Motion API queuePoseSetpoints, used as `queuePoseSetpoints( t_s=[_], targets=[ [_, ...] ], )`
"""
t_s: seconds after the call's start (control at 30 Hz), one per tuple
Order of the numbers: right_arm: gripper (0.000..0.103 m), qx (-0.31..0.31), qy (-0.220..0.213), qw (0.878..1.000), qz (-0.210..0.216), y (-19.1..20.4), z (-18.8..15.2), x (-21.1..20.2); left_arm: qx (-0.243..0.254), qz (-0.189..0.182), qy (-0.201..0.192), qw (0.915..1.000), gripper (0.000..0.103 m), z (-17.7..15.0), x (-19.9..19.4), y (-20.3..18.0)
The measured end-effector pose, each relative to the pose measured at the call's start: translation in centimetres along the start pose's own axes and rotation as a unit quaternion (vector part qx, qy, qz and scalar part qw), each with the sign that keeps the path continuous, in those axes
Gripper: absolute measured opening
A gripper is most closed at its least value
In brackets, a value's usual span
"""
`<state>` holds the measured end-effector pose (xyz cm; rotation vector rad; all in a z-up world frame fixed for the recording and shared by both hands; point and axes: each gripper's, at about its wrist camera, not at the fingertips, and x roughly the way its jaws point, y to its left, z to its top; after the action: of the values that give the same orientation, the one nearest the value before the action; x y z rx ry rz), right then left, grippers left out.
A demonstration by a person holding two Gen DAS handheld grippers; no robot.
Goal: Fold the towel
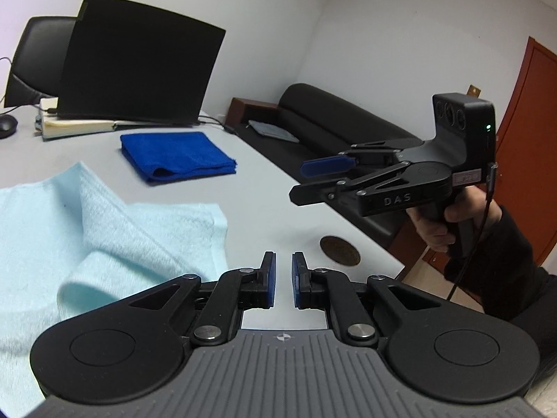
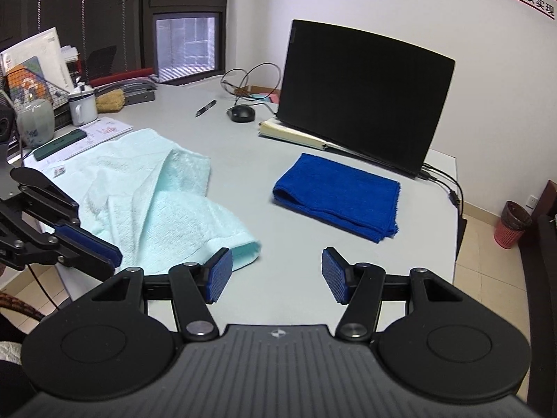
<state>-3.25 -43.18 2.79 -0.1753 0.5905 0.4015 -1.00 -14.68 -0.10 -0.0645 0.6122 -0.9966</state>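
Both jaws hold nothing: the left gripper [image 1: 283, 278] has its pads drawn close with a narrow gap, while the right gripper [image 2: 276, 275] is spread wide. A crumpled pale towel [image 2: 156, 202] lies on the grey table [image 2: 299, 261], just ahead of both. Beyond it, a folded blue towel [image 2: 337, 195] rests near a laptop [image 2: 362, 94].

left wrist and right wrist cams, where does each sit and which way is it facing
Left wrist: on the left gripper, looking across the grey table toward the sofa; shows the right gripper and hand.
Right wrist: on the right gripper, looking toward the window; shows the left gripper.
Shared: light blue towel, folded dark blue towel, laptop.
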Motion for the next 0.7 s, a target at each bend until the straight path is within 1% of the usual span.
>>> queuePoseSetpoints(
  t_s=[0.2,0.27,0.33,0.37,0.57,0.7],
  targets=[
    [0.058,-0.021,0.004,0.999,0.035,2.0,-0.7,0.6,0.009,0.025,0.004,0.9996,0.012,-1.4,-1.0,-0.3],
    [0.058,-0.032,0.004,0.998,0.046,2.9,-0.8,0.8,0.016,0.037,0.006,0.9992,0.017,-1.9,-1.4,-0.5],
    [0.058,-0.046,0.004,0.997,0.056,3.8,-1.0,1.0,0.025,0.050,0.008,0.9984,0.038,-2.4,-1.9,-0.7],
    [0.058,-0.056,0.004,0.997,0.062,4.5,-1.2,1.1,0.027,0.056,0.007,0.9980,0.041,-2.7,-2.1,-0.8],
    [0.057,-0.111,0.003,0.991,0.079,7.5,-1.8,1.5,0.030,0.078,0.006,0.9965,0.041,-3.8,-3.1,-0.8],
    [0.057,-0.130,0.004,0.988,0.085,8.4,-1.7,2.3,0.029,0.086,0.003,0.9959,0.041,-4.1,-3.5,-0.8]
  ],
)
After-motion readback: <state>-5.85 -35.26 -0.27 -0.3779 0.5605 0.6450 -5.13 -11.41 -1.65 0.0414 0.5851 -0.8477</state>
